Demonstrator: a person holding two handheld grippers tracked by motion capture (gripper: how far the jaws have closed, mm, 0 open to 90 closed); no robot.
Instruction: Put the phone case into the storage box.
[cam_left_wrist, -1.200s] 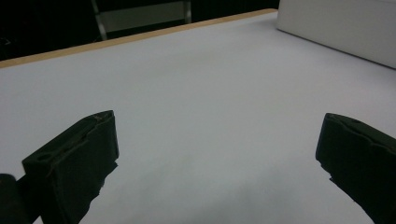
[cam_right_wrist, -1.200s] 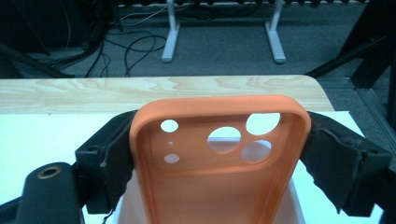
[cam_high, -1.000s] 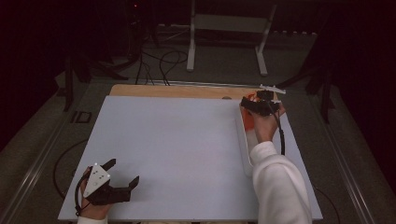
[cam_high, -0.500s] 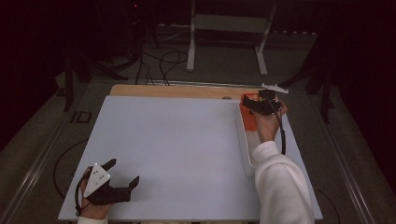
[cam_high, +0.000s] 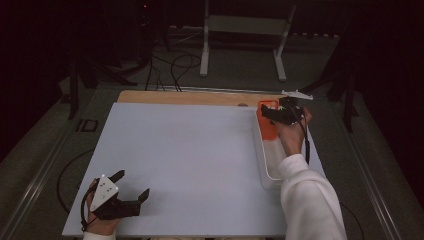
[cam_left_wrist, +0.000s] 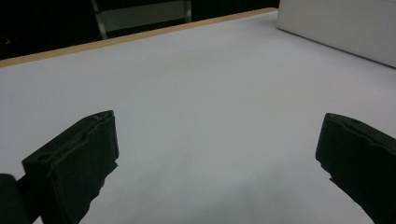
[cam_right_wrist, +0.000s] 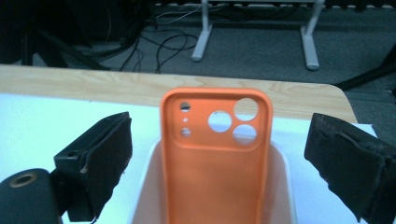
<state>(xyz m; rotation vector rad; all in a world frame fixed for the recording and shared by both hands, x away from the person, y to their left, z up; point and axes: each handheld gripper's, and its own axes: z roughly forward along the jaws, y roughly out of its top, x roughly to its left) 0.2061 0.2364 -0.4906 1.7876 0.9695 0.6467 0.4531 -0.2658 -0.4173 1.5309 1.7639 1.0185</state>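
Now, high view: right gripper (cam_high: 265, 112) has crept slightly left and forward over the last second and hangs over the far end of the tray (cam_high: 263, 170). The case (cam_high: 268, 120) leans there, inside the tray at the table's right edge. Left gripper (cam_high: 131, 187) hasn't moved, parked near-left on the white mat (cam_high: 190, 150), jaws spread, nothing between them. My read: right is lining up a grab, not yet made.

Left gripper view: both jaws wide apart over bare mat; tray wall (cam_left_wrist: 341, 28) at top right.

Right gripper view: jaws spread, flanking the orange case (cam_right_wrist: 215, 163) without touching it. Case stands nearly upright in the tray's far end, camera holes up, open side facing the camera.

Count: one case, one tray, one mat, two grippers, both holding nothing.
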